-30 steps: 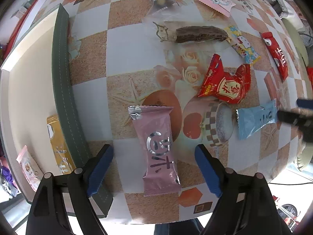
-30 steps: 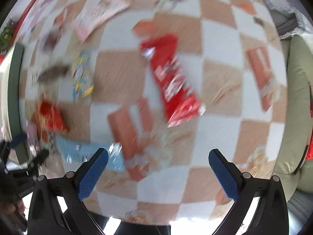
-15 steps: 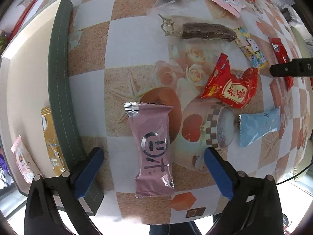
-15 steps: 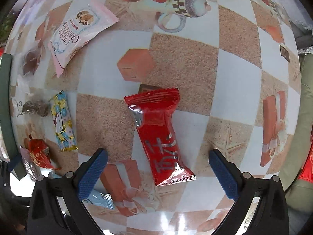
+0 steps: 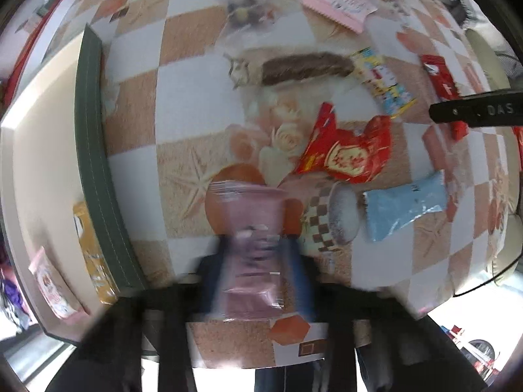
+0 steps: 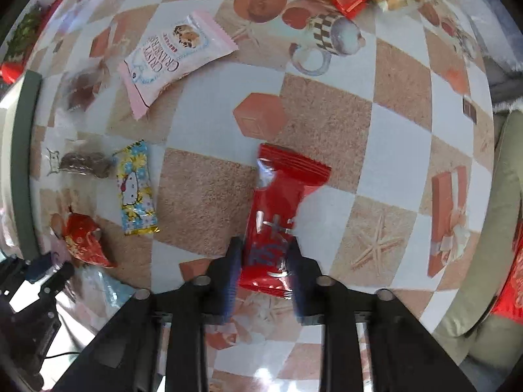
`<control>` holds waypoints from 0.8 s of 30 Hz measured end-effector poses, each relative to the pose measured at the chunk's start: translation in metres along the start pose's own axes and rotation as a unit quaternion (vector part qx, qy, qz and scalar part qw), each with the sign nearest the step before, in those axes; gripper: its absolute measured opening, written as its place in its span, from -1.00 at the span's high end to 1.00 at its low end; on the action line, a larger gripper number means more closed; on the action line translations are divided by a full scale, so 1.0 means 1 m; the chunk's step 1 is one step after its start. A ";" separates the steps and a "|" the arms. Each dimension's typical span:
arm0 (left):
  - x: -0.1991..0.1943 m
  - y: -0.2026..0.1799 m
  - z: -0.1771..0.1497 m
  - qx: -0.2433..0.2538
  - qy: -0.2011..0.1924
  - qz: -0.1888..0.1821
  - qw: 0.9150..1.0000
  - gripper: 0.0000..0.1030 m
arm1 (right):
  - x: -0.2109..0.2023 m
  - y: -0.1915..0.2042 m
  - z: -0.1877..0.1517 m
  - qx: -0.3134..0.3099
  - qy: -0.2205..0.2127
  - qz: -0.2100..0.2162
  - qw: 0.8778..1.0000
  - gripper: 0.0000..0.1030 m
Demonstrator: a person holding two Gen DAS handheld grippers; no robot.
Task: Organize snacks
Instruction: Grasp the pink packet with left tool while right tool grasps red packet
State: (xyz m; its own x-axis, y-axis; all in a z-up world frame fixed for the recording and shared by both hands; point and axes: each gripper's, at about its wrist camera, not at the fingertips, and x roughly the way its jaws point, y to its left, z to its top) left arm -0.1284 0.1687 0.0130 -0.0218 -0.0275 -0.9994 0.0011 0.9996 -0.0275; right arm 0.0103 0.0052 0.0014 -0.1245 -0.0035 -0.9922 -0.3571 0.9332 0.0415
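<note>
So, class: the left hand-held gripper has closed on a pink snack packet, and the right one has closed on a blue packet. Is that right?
Not quite. The right wrist view shows the right hand-held gripper closed on a red packet, not blue. The left hand-held gripper does grip the pink snack packet.

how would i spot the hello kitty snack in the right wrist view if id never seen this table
Start at the checkered tablecloth and go to its left side, near the green-edged tray. The hello kitty snack lies flat there, just right of a brown bar in clear wrap and above a crumpled red packet. It is the only yellow and blue flowery wrapper with a white cat face.
</note>
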 end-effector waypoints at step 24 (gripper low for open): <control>-0.078 0.077 -0.014 -0.062 -0.094 -0.054 0.992 0.50 | -0.046 0.012 -0.047 0.061 -0.038 0.086 0.994 0.45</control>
State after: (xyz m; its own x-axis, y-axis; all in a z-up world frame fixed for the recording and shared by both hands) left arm -0.1406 0.2476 0.0894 0.1710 -0.1230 -0.9776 -0.1152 0.9829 -0.1438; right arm -0.0321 0.0000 0.0531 -0.1017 0.1836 -0.9777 -0.2204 0.9542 0.2021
